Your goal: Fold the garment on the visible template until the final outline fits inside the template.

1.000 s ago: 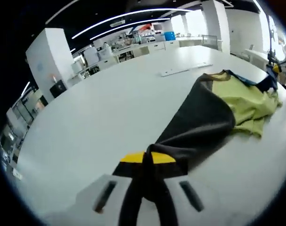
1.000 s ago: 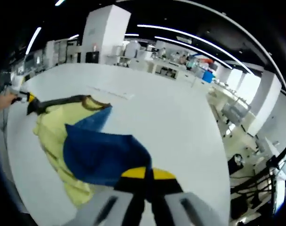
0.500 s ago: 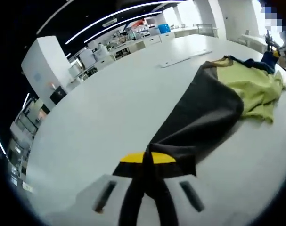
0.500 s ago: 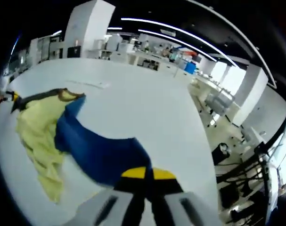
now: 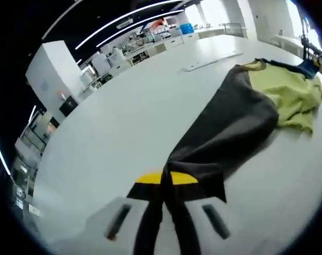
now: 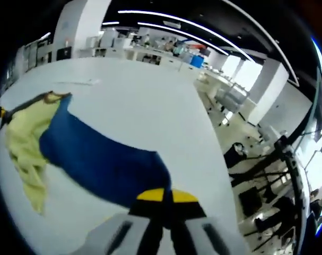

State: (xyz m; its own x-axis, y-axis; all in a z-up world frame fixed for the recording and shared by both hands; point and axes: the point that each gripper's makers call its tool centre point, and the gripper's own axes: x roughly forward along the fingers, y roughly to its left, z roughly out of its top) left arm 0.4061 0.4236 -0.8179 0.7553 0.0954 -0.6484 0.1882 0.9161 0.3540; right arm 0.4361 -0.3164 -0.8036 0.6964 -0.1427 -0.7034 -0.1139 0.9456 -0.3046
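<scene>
The garment [image 5: 240, 119] is spread across the white desk [image 5: 123, 122], stretched between both grippers. Its dark grey sleeve is pinched in the closed fingers of the left gripper [image 5: 166, 186]. Its blue sleeve [image 6: 102, 159] (yellow-green body bunched beyond) is clamped by the right gripper [image 6: 166, 194].

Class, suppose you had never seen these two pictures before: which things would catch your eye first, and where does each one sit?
First, the garment stretched over the white table: its dark grey sleeve runs to the left gripper, its blue sleeve to the right gripper, both clamped on cloth. Between them lies the bunched yellow-green body. A white strip lies on the table beyond it.
</scene>
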